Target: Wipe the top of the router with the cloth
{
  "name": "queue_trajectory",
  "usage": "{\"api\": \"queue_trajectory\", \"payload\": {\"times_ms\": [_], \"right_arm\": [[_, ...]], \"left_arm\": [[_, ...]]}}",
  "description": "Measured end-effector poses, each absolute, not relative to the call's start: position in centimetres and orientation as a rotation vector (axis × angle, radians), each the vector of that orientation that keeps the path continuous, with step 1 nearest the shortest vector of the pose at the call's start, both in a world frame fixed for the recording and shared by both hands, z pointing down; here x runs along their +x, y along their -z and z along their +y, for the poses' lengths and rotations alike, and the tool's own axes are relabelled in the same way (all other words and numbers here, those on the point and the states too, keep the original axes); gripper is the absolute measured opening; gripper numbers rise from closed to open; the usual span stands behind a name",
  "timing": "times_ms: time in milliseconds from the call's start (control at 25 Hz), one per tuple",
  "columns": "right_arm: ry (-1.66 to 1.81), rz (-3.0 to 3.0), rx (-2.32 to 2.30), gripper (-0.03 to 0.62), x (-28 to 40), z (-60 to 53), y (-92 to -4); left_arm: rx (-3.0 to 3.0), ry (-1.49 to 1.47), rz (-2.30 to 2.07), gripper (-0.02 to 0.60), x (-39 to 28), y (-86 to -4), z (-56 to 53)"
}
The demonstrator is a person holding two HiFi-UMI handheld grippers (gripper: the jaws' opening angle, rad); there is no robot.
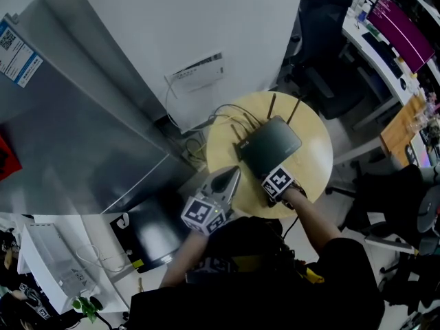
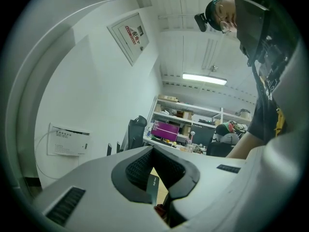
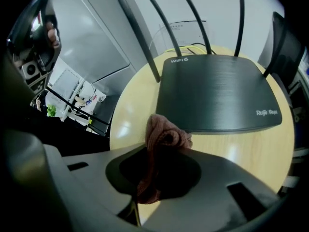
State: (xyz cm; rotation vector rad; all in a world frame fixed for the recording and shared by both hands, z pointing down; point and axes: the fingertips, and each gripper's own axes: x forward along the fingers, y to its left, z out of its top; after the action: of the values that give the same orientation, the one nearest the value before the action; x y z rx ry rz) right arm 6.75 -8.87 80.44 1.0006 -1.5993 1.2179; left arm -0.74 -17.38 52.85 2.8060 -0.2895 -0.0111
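Note:
A black router [image 1: 271, 143] with several upright antennas lies flat on a round wooden table [image 1: 317, 165]. In the right gripper view the router [image 3: 217, 91] fills the space just ahead of the jaws. My right gripper [image 3: 159, 151] is shut on a bunched pink cloth [image 3: 164, 135], which hangs at the router's near left corner, just short of its top. In the head view the right gripper [image 1: 269, 177] sits at the router's near edge. My left gripper [image 1: 232, 175] hovers left of the router, jaws together and holding nothing; its own view has the left gripper [image 2: 155, 180] aimed at the room.
Cables [image 1: 199, 141] trail off the table's left side toward a white wall box [image 1: 196, 71]. A grey cabinet panel [image 1: 69, 115] stands to the left. A dark office chair [image 1: 326, 26] and a desk with a monitor [image 1: 399, 23] are behind the table.

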Motion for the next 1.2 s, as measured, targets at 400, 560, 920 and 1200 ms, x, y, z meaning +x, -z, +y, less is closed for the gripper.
{"api": "queue_trajectory", "payload": {"times_ms": [400,560,920,1200], "right_arm": [[-1.252,-1.633,0.999,0.06,3.8,-8.9,-80.3],[-1.272,-1.721,0.985,0.06,1.6,-9.9,-79.7],[-1.399,-1.74,1.267,0.059,1.4,-16.2,-78.0],[-1.74,-1.541,1.658,0.058,2.9,-19.1,-79.0]], "left_arm": [[2.801,0.037,-0.291,-0.006,-1.5,-52.6,-17.8],[2.801,0.044,-0.302,-0.006,-1.9,-52.6,-18.2],[2.796,0.037,-0.323,-0.006,-3.1,-52.8,-19.4],[2.785,0.029,-0.354,-0.006,-4.0,-52.9,-20.4]]}}
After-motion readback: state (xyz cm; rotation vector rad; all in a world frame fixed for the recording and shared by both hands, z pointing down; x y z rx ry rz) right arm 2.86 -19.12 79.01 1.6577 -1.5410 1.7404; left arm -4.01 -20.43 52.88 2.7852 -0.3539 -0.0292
